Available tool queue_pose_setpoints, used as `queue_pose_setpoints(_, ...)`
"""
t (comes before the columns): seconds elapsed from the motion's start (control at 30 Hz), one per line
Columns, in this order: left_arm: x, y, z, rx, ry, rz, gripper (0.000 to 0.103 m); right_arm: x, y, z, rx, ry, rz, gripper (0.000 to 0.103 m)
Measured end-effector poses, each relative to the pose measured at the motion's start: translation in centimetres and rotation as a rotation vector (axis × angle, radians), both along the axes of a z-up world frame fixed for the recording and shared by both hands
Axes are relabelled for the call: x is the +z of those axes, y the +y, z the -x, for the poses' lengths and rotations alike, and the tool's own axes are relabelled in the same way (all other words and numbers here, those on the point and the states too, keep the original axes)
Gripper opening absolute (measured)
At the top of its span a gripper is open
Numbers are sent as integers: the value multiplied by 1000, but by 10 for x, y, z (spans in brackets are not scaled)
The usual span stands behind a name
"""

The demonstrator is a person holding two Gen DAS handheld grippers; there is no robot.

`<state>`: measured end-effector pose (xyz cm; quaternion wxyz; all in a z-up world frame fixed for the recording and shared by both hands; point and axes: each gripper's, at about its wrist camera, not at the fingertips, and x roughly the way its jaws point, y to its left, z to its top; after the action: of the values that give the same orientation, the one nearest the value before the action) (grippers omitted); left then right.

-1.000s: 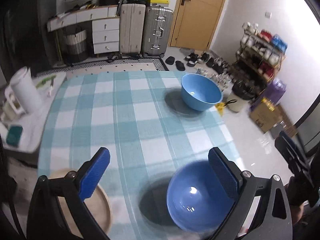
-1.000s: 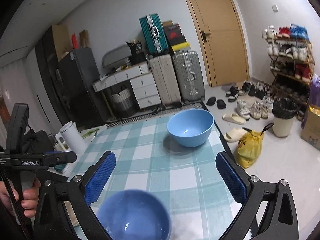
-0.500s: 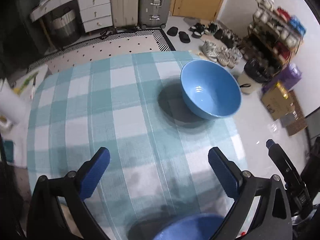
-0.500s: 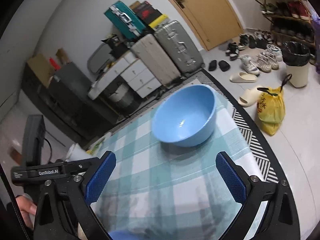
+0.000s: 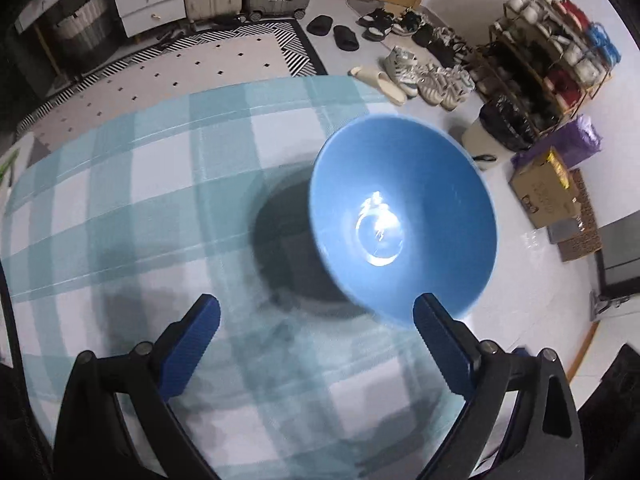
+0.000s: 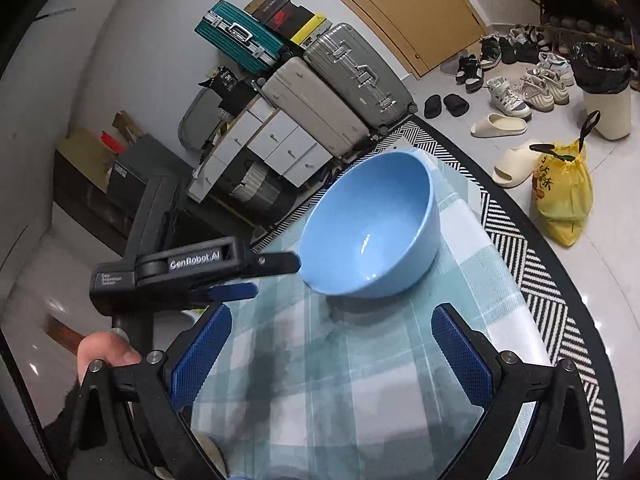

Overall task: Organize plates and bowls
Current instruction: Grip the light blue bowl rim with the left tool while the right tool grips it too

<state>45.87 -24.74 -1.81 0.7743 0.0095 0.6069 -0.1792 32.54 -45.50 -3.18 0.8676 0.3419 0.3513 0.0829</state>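
Large blue bowl (image 5: pixel 404 220) upright near the far right corner of the checked tablecloth (image 5: pixel 140 208), now filling the view where a second ago it sat small and distant. Smaller blue bowl gone from both views, left behind. Left gripper (image 5: pixel 316 320) wide and empty, right finger just beside the near rim. Right gripper (image 6: pixel 332 332) wide too, hovering short. Probably the big bowl gets grasped next.
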Motion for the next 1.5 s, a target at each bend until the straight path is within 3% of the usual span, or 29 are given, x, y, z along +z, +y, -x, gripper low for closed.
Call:
queue_pose_setpoints(0.17,-10,-15,-25,-26,-1,-28,96,-2,-11,-16,-64,26,24,102)
queue_pose_setpoints(0.4,-34,-19,-49,-39,69,65,86,-7,-19,-37,-73,72,77,102)
queue_pose_setpoints(0.57,-46,-26,-51,-86,62,35,38,-16,-16,-44,-53,92,96,102)
queue_pose_setpoints(0.73,-46,-23,-47,-93,57,87,23,-13,-10,-44,-41,49,129,102)
queue_pose_setpoints(0.77,-45,-24,-47,-102,48,89,14,-10,-8,-45,-37,39,135,102)
queue_pose_setpoints(0.8,-44,-24,-47,-110,37,84,10,-8,-6,-45,-31,34,138,102)
queue_pose_setpoints(0.93,-41,-20,-45,-107,6,49,7,-7,-3,-49,-22,47,148,102)
queue_pose_setpoints(1.3,-45,-10,-36,-128,16,-1,7,-10,0,-56,-32,135,213,102)
queue_pose_setpoints(1.4,-46,-3,-28,-142,22,-16,7,-9,5,-61,-13,126,285,102)
queue_pose_setpoints(1.5,-45,4,-19,-159,22,-28,7,-5,8,-62,22,100,266,102)
